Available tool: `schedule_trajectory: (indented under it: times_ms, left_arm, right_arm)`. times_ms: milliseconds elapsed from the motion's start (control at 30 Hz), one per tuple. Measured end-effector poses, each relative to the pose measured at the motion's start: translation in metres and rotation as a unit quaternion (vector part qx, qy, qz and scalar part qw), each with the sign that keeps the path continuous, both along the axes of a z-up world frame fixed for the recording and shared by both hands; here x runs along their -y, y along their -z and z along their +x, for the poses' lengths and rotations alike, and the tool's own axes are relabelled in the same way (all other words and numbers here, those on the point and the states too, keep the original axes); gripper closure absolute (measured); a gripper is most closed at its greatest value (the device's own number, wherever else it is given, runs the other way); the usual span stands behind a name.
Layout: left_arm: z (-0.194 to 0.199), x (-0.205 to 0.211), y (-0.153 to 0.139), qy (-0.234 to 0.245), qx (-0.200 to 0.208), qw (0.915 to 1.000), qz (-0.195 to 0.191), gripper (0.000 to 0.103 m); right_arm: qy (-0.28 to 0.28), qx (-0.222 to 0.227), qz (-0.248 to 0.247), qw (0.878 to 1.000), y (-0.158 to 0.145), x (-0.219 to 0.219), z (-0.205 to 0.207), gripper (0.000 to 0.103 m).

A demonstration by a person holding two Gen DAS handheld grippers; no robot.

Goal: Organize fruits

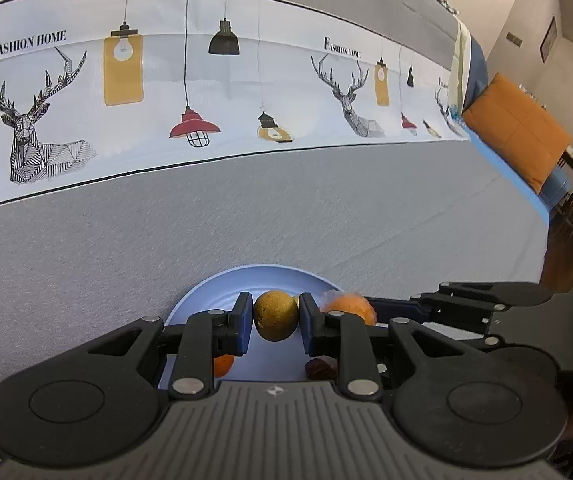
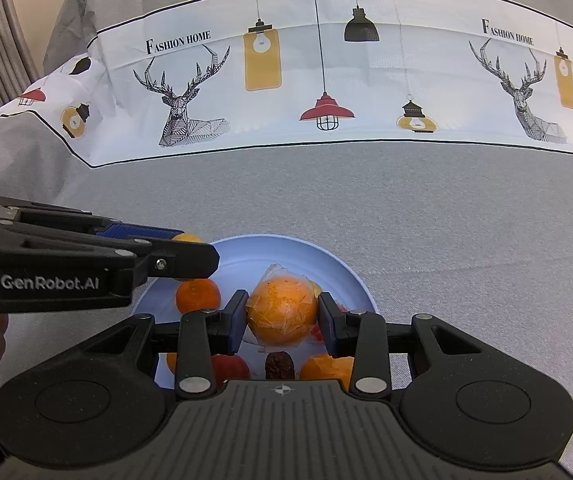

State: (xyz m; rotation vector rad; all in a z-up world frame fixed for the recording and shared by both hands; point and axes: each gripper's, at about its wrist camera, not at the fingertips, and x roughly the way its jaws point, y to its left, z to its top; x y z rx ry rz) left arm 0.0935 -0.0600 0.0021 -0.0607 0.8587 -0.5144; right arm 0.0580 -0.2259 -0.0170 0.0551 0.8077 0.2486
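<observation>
Above blue plate (image 2: 356, 280) on grey cloth (image 2: 446, 208): left gripper (image 1: 276, 317) clamping small, firm, speckled yellow fruit (image 1: 276, 316) at its widest girth; right gripper (image 2: 282, 314) pinching larger film-wrapped orange (image 2: 282, 314), probably heavier and slippery, across its middle.

I see bright, even, diffuse lighting with soft shadows. Fisheye distortion bends both views' edges; corners at 1 and 11 o'clock vignette.

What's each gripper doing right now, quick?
Left gripper: shut on the speckled yellow-brown fruit.
Right gripper: shut on the plastic-wrapped orange.
</observation>
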Motion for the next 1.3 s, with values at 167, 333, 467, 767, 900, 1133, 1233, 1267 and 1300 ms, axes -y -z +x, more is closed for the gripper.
schedule_trajectory:
  times_ms: [167, 333, 467, 767, 900, 1133, 1233, 1267, 1300]
  left_arm:
    - [0.002, -0.016, -0.004, -0.028, 0.001, 0.9993, -0.024, 0.074]
    - [-0.004, -0.031, -0.011, -0.051, 0.011, 0.9981, -0.033, 0.074]
    - [-0.022, -0.033, -0.023, -0.06, 0.044, 0.9972, 0.005, 0.067]
    - [-0.09, -0.035, -0.061, -0.166, 0.027, 0.9857, 0.0, 0.025]
    - [-0.135, -0.021, -0.058, -0.175, 0.037, 0.9838, 0.008, 0.005]
    - [-0.183, -0.005, -0.001, -0.126, 0.074, 0.9835, 0.107, 0.001]
    - [-0.177, -0.011, 0.016, -0.129, 0.073, 0.9833, 0.106, 0.001]
    - [-0.173, -0.014, 0.021, -0.137, 0.062, 0.9833, 0.103, 0.001]
    - [-0.168, -0.018, 0.024, -0.147, 0.047, 0.9835, 0.095, 0.001]
  right_arm:
    - [0.015, 0.013, 0.014, 1.0, -0.006, 0.008, -0.001, 0.053]
    - [0.032, 0.022, 0.031, 0.999, -0.014, 0.018, -0.002, 0.049]
    - [0.037, 0.044, 0.036, 0.998, -0.025, 0.024, -0.01, 0.044]
    - [0.049, 0.088, 0.025, 0.995, -0.07, 0.044, -0.057, 0.005]
    - [0.052, 0.086, 0.003, 0.995, -0.068, 0.045, -0.089, 0.001]
    - [0.055, 0.063, 0.005, 0.997, -0.022, 0.042, -0.131, 0.001]
    - [0.042, 0.051, -0.027, 0.997, -0.001, 0.032, -0.131, 0.001]
    - [0.039, 0.052, -0.035, 0.997, 0.0, 0.029, -0.129, 0.001]
    - [0.037, 0.057, -0.041, 0.997, 0.0, 0.026, -0.127, 0.001]
